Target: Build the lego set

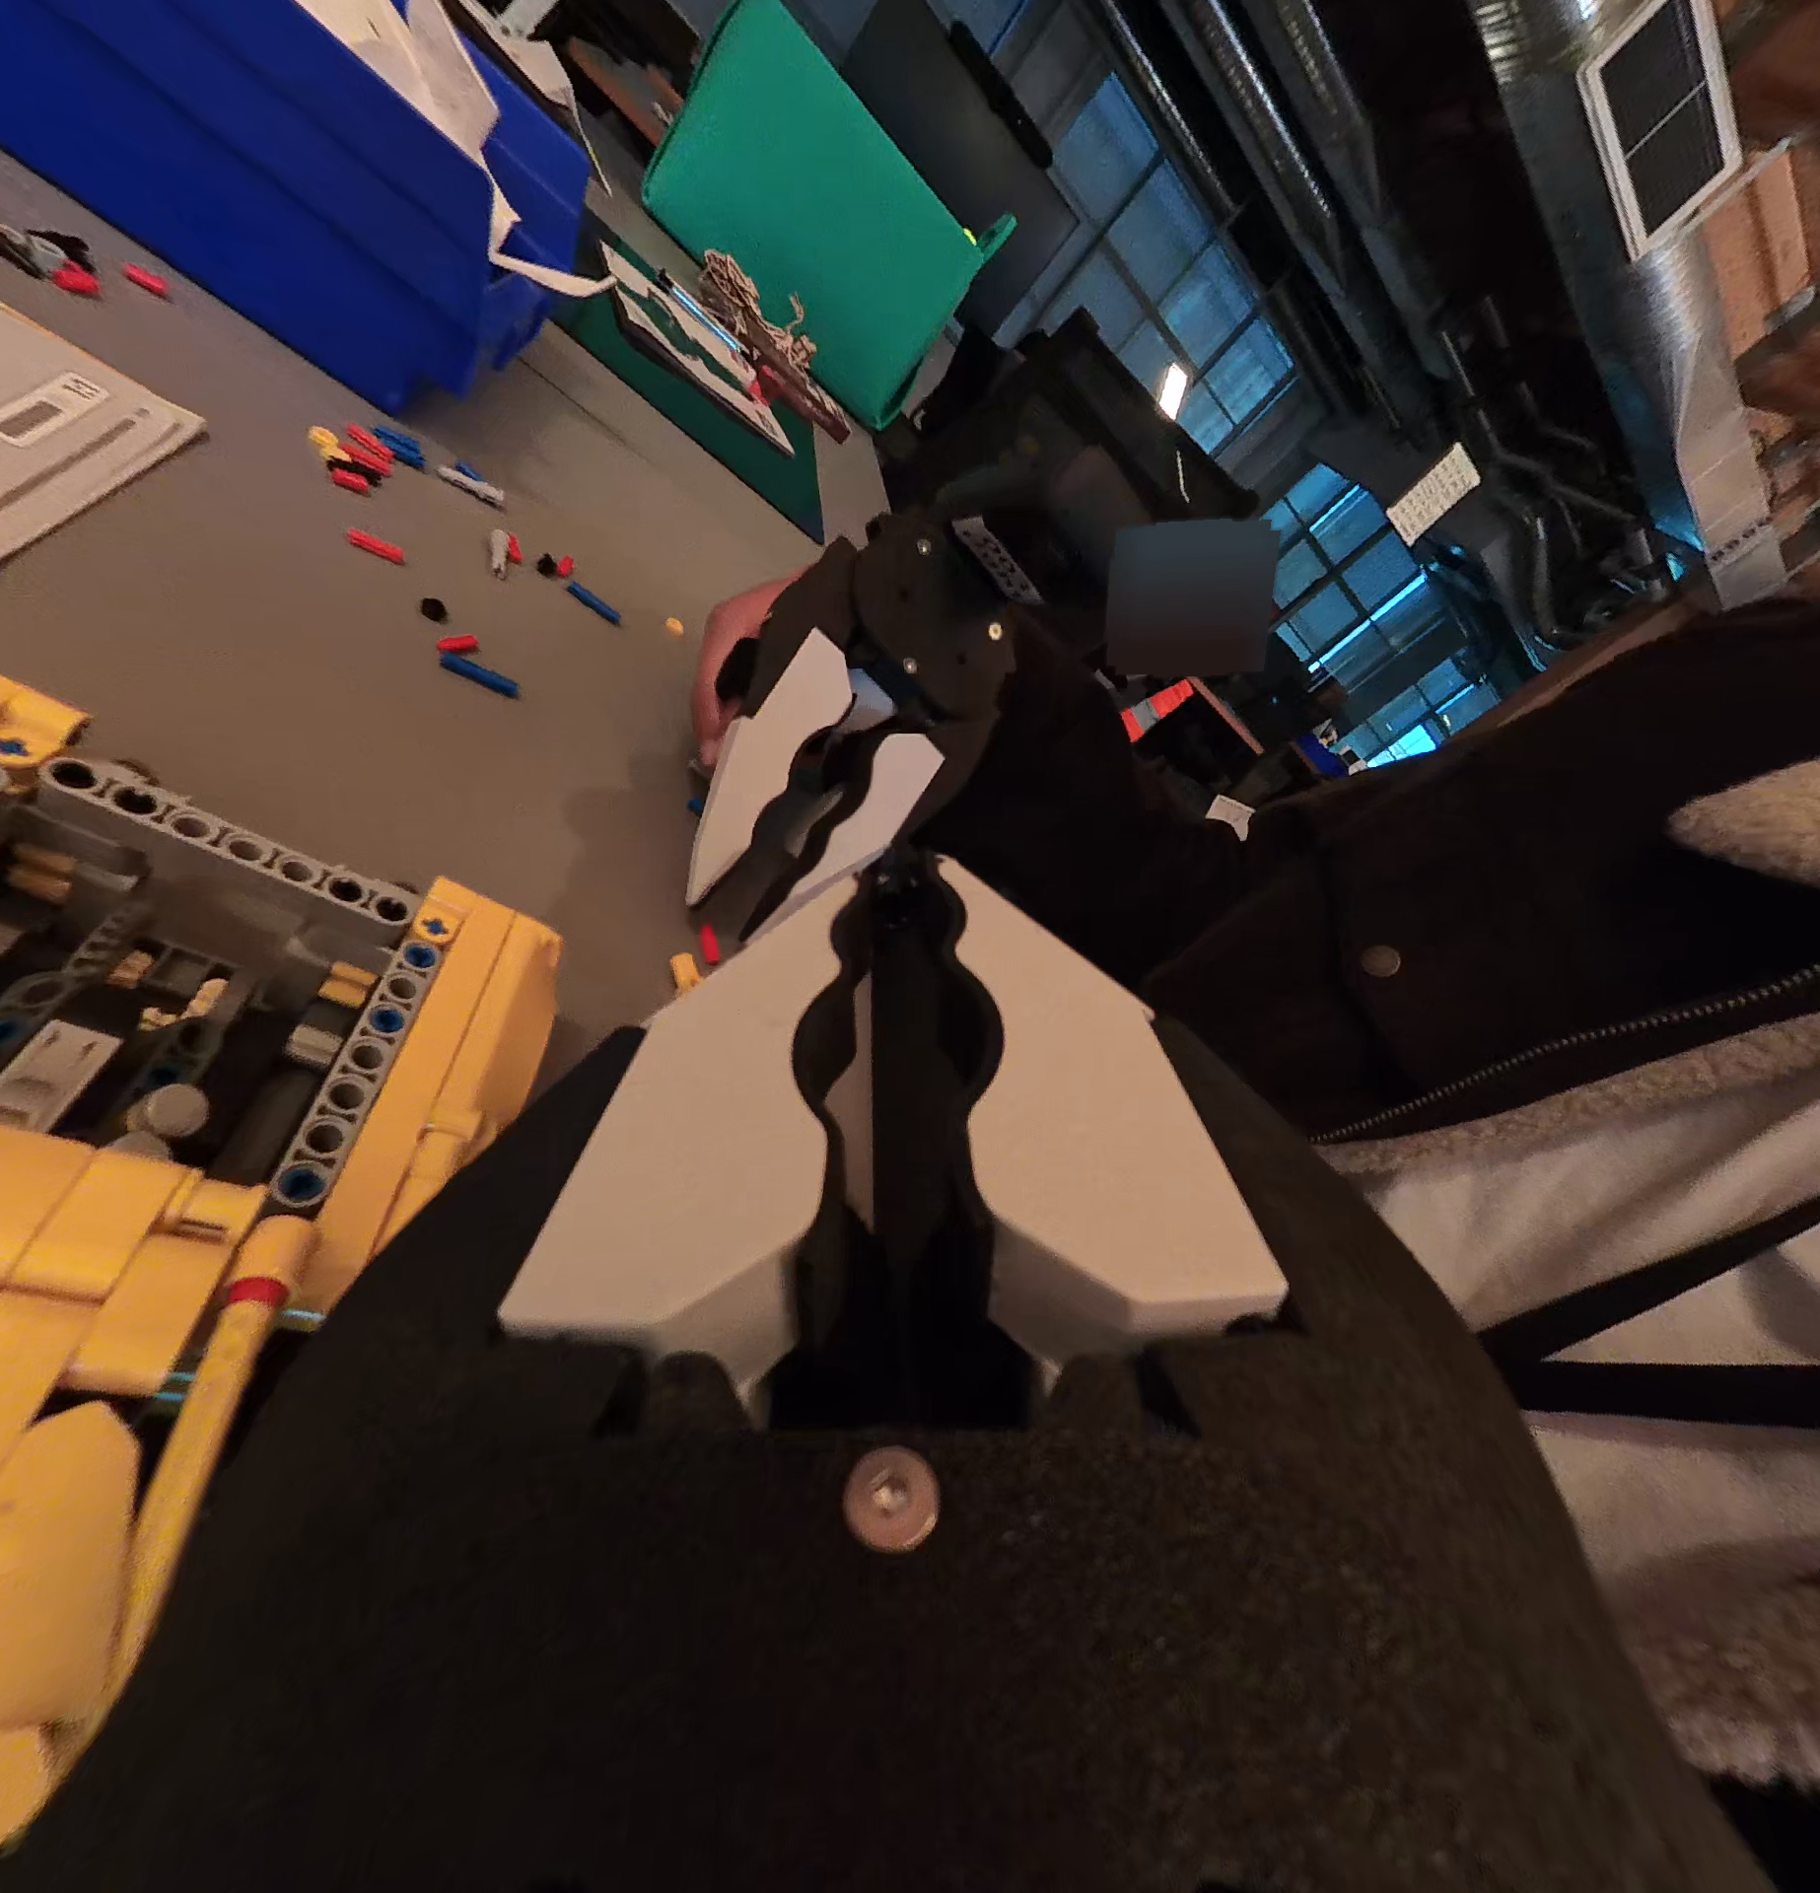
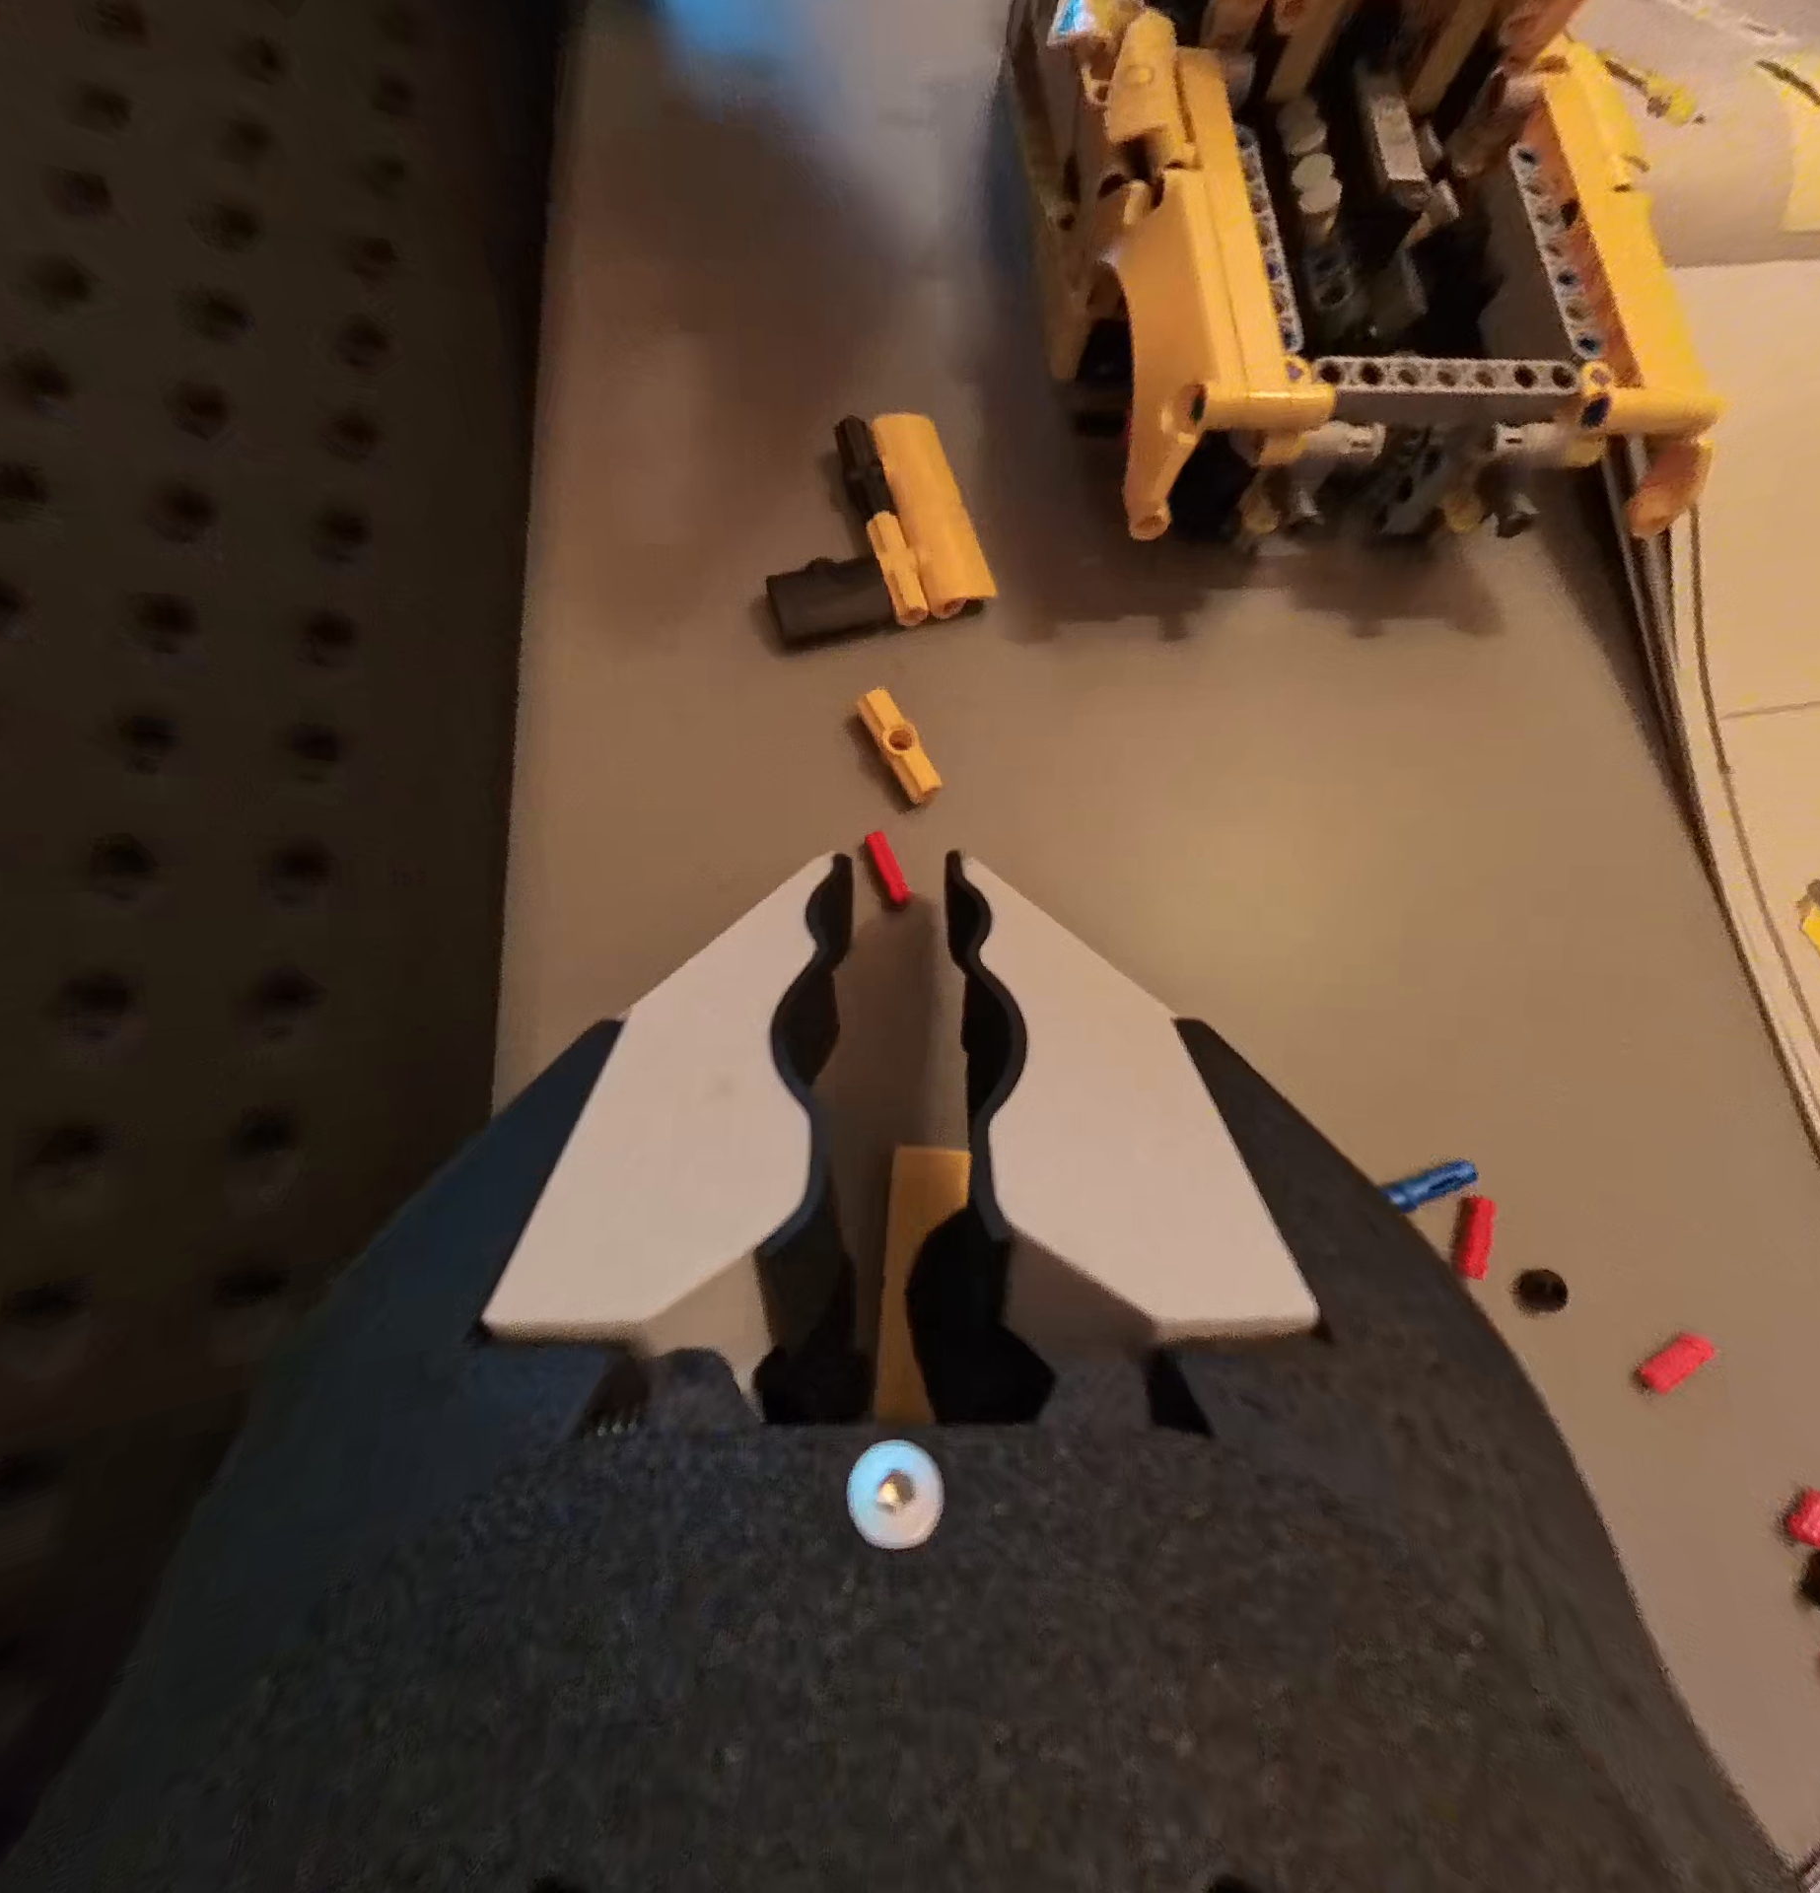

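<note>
1. Left wrist view: held the left gripper (image 1: 898, 871) raised off the counter (image 1: 271, 635), aimed toward a person's dark jacket (image 1: 1500, 922), pads pressed together along their length. Could not tell whether a small black bit sat pinched at the very tips.
2. Had the half-built yellow and grey lego model (image 1: 220, 1024) at lower left on the counter, just beside the gripper's body.
3. Showed the right gripper (image 1: 727, 912) farther off, tips down near the counter, a hand (image 1: 727, 666) behind it, a red pin (image 1: 709, 942) and a yellow connector (image 1: 684, 968) just beside those tips.
4. Took in loose red, blue and black pieces (image 1: 373, 456) scattered farther back, a white booklet (image 1: 56, 440) at the left edge, a blue bin (image 1: 271, 205) and a green bin (image 1: 803, 205) beyond.
5. Right wrist view: found the right gripper narrowly parted and holding nothing, tips low over the counter on either side of the red pin.
6. Placed the yellow connector just past the pin, a yellow and black sub-assembly (image 2: 885, 533) beyond that, and the lego model at upper right, well apart from the gripper.
7. Glimpsed a flat yellow piece (image 2: 921, 1280) through the gap near the finger bases; could not tell whether touching. Had open instruction pages (image 2: 1787, 717) along the right edge, loose pins (image 2: 1471, 1234) near them, and a dark perforated surface (image 2: 220, 717) at left.
</note>
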